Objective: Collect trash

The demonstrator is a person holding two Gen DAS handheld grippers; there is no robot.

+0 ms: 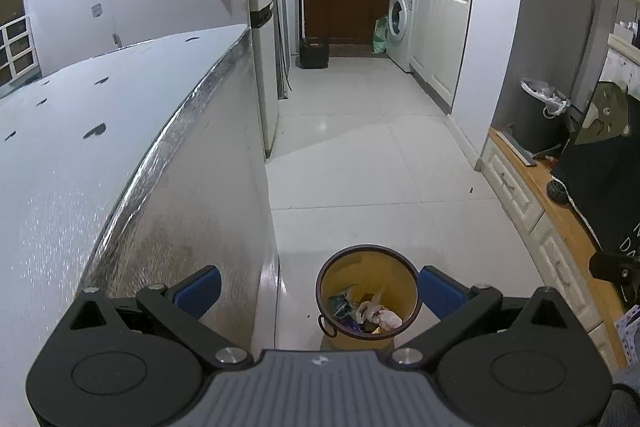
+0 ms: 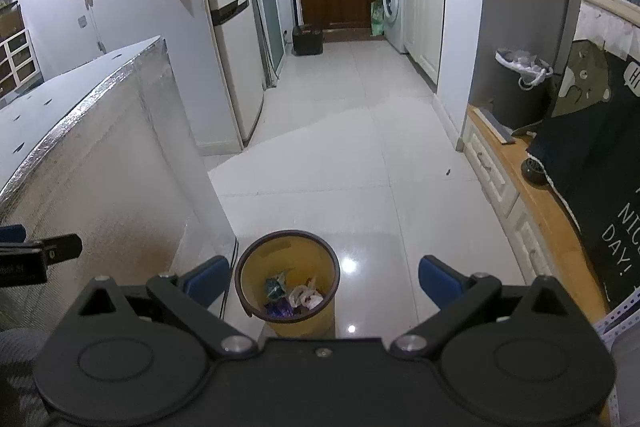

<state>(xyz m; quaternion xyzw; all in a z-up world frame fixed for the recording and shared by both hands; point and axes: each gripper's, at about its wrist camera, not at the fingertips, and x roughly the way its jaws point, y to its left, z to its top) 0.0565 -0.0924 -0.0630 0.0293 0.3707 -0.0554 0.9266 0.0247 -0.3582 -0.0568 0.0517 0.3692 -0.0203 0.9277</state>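
Both jaws standing wide apart, gripping nothing: left gripper point(image 1: 320, 291), right gripper point(image 2: 325, 279). Silver-edged table point(image 1: 120, 155) filling left of frame, its edge running toward centre. Tiled floor point(image 1: 360, 163) lying open up centre. Yellow bin point(image 1: 367, 293) sitting low centre between blue pads; crumpled trash point(image 1: 378, 315) lying inside, bin base hiding behind gripper body.
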